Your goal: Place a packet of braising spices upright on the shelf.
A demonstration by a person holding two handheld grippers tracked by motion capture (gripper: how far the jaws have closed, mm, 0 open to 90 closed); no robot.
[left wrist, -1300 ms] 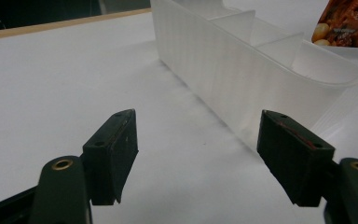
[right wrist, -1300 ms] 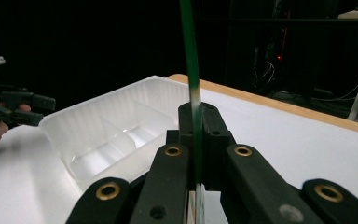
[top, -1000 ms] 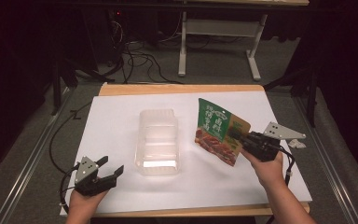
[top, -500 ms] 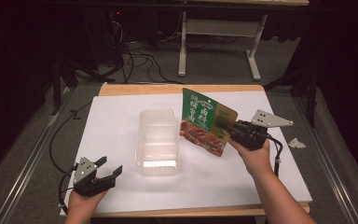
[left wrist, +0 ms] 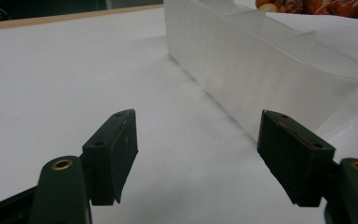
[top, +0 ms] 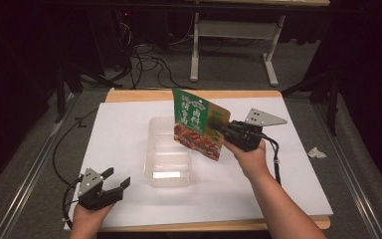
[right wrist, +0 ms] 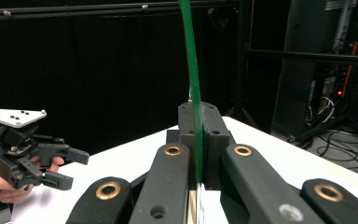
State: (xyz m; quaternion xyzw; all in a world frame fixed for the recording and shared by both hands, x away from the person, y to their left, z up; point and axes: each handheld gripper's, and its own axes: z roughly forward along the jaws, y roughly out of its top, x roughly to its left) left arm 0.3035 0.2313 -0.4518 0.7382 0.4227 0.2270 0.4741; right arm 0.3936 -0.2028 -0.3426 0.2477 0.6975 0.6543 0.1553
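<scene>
Right gripper [top: 225, 131] clamped the green food pouch [top: 198, 129], held upright above the clear plastic container [top: 169, 154] on the table [top: 258, 184]. Left gripper [top: 118, 180] rested near the table's front edge, jaws wide, nothing between.

The pouch [top: 199, 127] bears Chinese print, too blurred to read.

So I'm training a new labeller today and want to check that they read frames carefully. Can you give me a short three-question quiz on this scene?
1. True or false: the right gripper is clamped on the green pouch.
2. How do the left gripper jaws stand? A) open with nothing between them B) shut on the clear container
3. What lies on the white sheet under the raised pouch?

Key: 1 true. 2 A. 3 the clear plastic container.
</scene>
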